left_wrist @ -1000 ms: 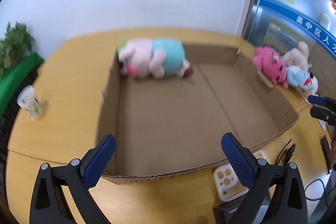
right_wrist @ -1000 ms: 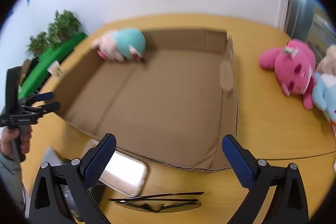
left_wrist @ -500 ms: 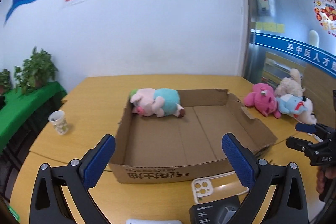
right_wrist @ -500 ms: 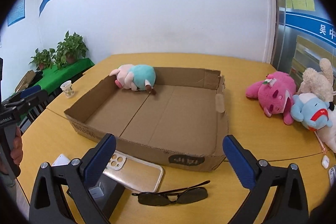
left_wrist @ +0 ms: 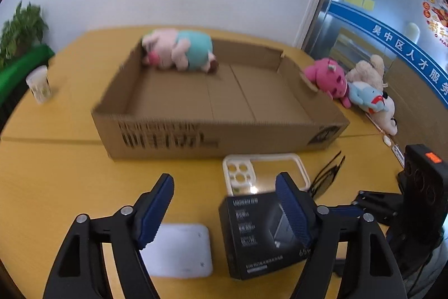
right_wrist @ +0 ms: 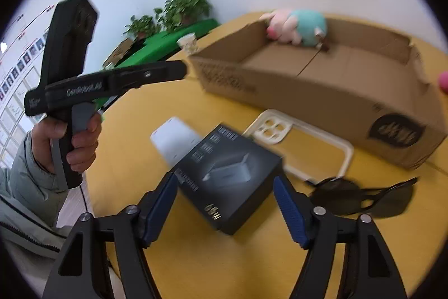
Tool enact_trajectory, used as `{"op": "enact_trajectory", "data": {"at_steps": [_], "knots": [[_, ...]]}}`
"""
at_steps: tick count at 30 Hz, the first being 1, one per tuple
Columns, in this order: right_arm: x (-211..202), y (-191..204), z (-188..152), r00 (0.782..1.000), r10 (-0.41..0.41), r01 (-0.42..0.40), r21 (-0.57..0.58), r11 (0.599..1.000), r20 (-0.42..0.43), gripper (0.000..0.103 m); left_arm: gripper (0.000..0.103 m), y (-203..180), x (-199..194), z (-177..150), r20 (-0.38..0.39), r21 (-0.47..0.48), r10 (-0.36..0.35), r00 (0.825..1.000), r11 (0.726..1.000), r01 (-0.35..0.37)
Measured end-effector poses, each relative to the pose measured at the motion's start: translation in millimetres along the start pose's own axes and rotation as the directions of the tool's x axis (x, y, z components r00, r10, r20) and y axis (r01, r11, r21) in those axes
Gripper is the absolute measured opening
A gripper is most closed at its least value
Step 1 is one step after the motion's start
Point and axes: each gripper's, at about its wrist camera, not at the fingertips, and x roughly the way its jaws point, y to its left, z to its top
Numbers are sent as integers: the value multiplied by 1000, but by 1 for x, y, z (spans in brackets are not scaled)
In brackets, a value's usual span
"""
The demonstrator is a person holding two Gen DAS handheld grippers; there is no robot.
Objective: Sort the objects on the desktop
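Observation:
A black charger box [left_wrist: 260,231] [right_wrist: 229,173] lies on the yellow table in front of the cardboard box [left_wrist: 196,136] [right_wrist: 350,102]. Beside it lie a white flat device [left_wrist: 182,251] [right_wrist: 176,139], a clear phone case [left_wrist: 266,170] [right_wrist: 302,142] and dark sunglasses [left_wrist: 327,173] [right_wrist: 364,195]. A pink-and-teal plush pig [left_wrist: 179,51] [right_wrist: 299,25] lies in the cardboard box's far corner. My left gripper [left_wrist: 224,209] is open above the white device and the black box. My right gripper [right_wrist: 225,205] is open, its jaws either side of the black box.
A pink plush [left_wrist: 326,77], a blue plush [left_wrist: 366,98] and a beige plush [left_wrist: 366,69] lie on the table right of the cardboard box. A paper cup [left_wrist: 39,84] [right_wrist: 189,42] stands at the left. Potted plants [right_wrist: 184,7] stand on a green stand beyond the table.
Both grippers have pulled back from the cardboard box and tilted down toward the small items at the table's front. The right gripper now frames the black box. Both stay open.

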Motion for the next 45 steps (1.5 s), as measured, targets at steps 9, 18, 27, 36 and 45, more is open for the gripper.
{"op": "enact_trajectory", "data": {"at_steps": [9, 18, 27, 36, 45], "knots": [[38, 9, -19, 992, -64, 58, -60, 997, -112, 77, 91, -8, 48, -25, -185, -45, -166, 969, 986, 161], [21, -6, -38, 987, -97, 95, -21, 995, -127, 81, 90, -56, 65, -45, -282, 45, -269, 921, 955, 292], [25, -4, -51, 979, -147, 135, -93, 987, -140, 81, 81, -42, 81, -56, -325, -36, -278, 904, 959, 282], [25, 3, -42, 973, -224, 217, -108, 970, -59, 75, 69, -42, 59, -44, -234, 9, -262, 936, 962, 272], [-1, 20, -15, 957, -277, 287, -154, 945, 85, 75, 68, -47, 23, -12, -98, 71, -274, 957, 957, 281]]}}
